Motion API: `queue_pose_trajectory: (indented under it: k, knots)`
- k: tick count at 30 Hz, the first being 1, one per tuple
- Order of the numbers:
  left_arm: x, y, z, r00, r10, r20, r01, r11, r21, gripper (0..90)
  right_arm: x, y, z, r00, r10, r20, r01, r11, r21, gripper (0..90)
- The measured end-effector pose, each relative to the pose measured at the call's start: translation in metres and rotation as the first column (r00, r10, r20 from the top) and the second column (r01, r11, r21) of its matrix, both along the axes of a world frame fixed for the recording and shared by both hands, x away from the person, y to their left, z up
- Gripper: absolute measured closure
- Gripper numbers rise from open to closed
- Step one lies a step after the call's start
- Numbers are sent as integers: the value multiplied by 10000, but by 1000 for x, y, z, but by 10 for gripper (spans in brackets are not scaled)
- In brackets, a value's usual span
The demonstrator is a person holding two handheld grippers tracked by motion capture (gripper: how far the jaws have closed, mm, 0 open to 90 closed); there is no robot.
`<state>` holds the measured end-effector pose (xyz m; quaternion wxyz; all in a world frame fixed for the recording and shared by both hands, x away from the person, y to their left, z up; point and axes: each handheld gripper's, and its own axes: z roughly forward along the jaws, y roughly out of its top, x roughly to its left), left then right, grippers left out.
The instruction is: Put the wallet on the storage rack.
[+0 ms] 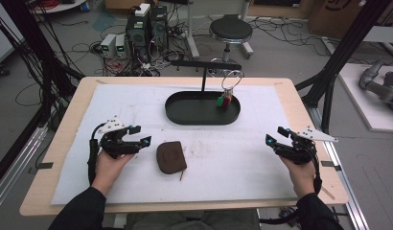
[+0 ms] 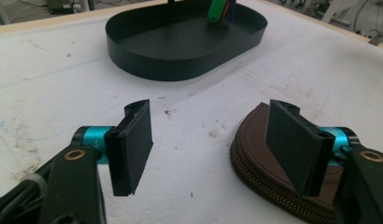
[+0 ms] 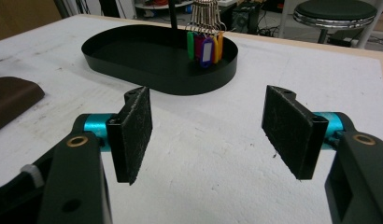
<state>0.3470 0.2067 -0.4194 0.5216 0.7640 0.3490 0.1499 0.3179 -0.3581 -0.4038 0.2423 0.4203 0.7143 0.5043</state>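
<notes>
Two grippers are standing wide apart on the white mat: the left gripper gaping empty just beside one brown zip pouch, the right gripper gaping empty. Beyond, one black tray is holding one bunch of key tags.

A pale wooden table with rounded corners stands on a grey concrete floor, its top covered by a white, lightly stained mat. Behind the table sits a round black stool with a chrome rim. To its left stand two dark computer towers amid tangled black cables. Black metal frame struts rise at the right. Brown cardboard boxes line the far wall. Light is even and dim.
</notes>
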Motion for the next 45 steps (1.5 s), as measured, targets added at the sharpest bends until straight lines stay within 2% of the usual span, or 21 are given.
queue_pose_trajectory:
  k: [5, 8, 11, 16, 18, 20, 22, 25, 27, 33, 36, 39, 41, 42, 44, 45]
  knots:
    - [4, -11, -6, 9984, -154, -537, 165, 9996, 212, 370, 1, 3, 0, 10000, 66, -7, -66, 9998, -161, 345]
    - [6, -15, -8, 9949, -280, -971, 291, 9995, 95, 417, 0, 4, 0, 9999, 129, 21, -129, 9997, -195, 346]
    - [8, -17, -11, 9865, -427, -1582, 415, 9991, -108, 463, 0, 5, 0, 9998, 214, 62, -211, 9993, -319, 346]
    - [10, -20, -14, 9758, -620, -2096, 580, 9980, -249, 487, 0, 6, 0, 9997, 237, 16, -237, 9992, -324, 346]
    - [11, -22, -16, 9693, -712, -2352, 653, 9973, -328, 488, 1, 6, 0, 9996, 272, 67, -269, 9989, -371, 346]
    - [13, -25, -20, 9601, -737, -2697, 700, 9973, -232, 494, 0, 7, 0, 9996, 272, 44, -270, 9989, -384, 346]
    - [14, -27, -22, 9542, -782, -2888, 751, 9969, -218, 501, 1, 7, 0, 9995, 297, 53, -295, 9988, -390, 346]
    - [15, -27, -23, 9467, -997, -3063, 906, 9949, -436, 559, 1, 7, 0, 9994, 338, 86, -334, 9984, -454, 347]
    - [15, -28, -22, 9440, -1223, -3065, 1113, 9924, -532, 689, 1, 8, 0, 9993, 360, 54, -357, 9981, -497, 348]
    - [13, -29, -22, 9479, -1319, -2901, 1241, 9912, -451, 727, 1, 11, -1, 9993, 382, -9, -382, 9972, -640, 351]
    - [12, -28, -20, 9549, -1287, -2677, 1203, 9916, -477, 797, 1, 12, 0, 9990, 431, 72, -425, 9965, -721, 354]
    - [11, -29, -20, 9572, -1376, -2548, 1277, 9903, -553, 823, 1, 13, 0, 9991, 402, 106, -394, 9969, -683, 356]
    - [10, -30, -16, 9610, -1670, -2204, 1490, 9842, -960, 841, 1, 13, 1, 9990, 416, 161, -405, 9970, -666, 357]
    - [10, -30, -16, 9610, -1670, -2204, 1490, 9842, -960, 844, 1, 13, 1, 9990, 416, 161, -405, 9970, -666, 357]
    - [7, -31, -12, 9655, -1852, -1831, 1662, 9794, -1144, 850, 1, 13, 2, 9989, 441, 188, -428, 9971, -626, 357]
    - [5, -33, -9, 9681, -1941, -1585, 1781, 9778, -1100, 850, 1, 13, 2, 9989, 441, 188, -428, 9971, -626, 357]
